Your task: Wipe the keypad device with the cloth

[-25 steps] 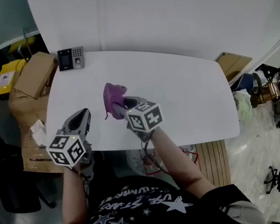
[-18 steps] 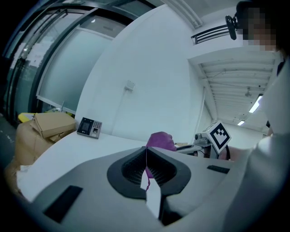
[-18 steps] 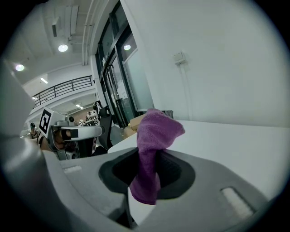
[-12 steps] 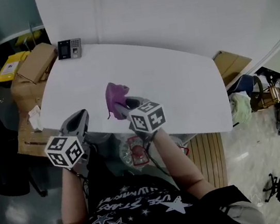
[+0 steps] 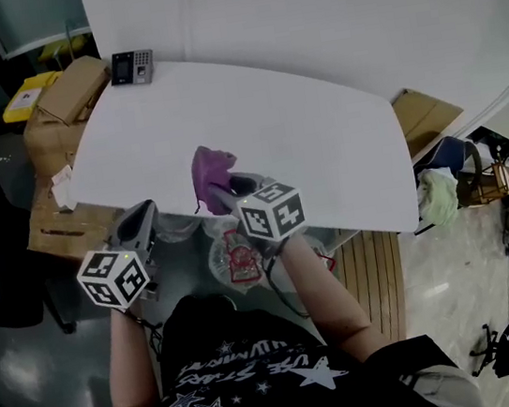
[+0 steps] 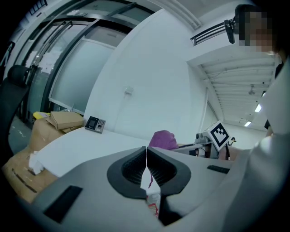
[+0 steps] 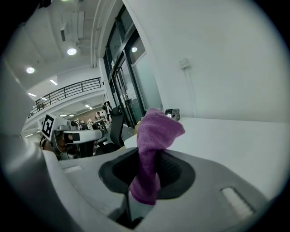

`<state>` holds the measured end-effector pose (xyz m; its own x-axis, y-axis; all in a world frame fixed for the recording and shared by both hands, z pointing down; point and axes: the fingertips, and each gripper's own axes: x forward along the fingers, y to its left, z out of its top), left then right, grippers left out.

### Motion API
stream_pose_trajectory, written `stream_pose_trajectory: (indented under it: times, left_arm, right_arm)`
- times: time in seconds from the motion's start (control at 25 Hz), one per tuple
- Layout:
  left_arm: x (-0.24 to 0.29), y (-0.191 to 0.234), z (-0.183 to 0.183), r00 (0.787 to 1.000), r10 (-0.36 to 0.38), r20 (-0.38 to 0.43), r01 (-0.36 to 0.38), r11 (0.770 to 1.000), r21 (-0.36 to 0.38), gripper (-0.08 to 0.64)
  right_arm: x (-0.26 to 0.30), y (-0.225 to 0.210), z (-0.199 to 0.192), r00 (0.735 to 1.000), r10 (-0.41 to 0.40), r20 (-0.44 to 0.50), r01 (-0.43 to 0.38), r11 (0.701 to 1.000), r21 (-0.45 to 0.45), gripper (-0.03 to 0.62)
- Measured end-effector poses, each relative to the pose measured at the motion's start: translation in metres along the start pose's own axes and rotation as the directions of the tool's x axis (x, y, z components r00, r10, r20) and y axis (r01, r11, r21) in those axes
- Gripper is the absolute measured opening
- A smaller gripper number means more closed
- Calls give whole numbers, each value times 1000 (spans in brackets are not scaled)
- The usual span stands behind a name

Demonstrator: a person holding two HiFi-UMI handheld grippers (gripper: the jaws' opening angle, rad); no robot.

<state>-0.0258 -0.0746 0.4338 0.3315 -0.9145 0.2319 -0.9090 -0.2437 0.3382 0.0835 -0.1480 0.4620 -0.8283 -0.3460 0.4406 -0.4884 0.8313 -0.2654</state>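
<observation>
Right claw [image 5: 223, 193] clamped on purple cloth [image 5: 209, 169]. Left claw [image 5: 137, 223] closed, empty. Keypad device [image 5: 133, 67] sits far left on tabletop [image 5: 301, 134].

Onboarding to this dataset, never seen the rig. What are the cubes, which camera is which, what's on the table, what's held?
There is no robot here: a person holds a two-jaw gripper in each hand. The cubes with square markers are part of those grippers. The top-down picture comes from a camera on the person's head. The other two pictures come from a camera riding on each gripper, looking along its jaws.

The left gripper has its jaws together with nothing between them. The right gripper has its jaws shut on a purple cloth, which sticks up out of them.

On the white table the keypad device lies at the far left corner, well away from both grippers. Cardboard boxes stand beside the table at that corner.
</observation>
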Motion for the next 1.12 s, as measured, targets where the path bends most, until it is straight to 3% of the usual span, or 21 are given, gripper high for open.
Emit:
stream_pose_trajectory:
  times: [0.44,1.12]
  left_arm:
    - [-11,-14,-27,999,-27,-40,27,1000,-6,9]
    - [-99,-62,-56,994,-88,-62,89,996,6,9]
  right_arm:
    - [-12,13,-20,1000,-5,-17,5,1000,4,97]
    - [-73,86,-65,997,-81,2,80,995,61,95]
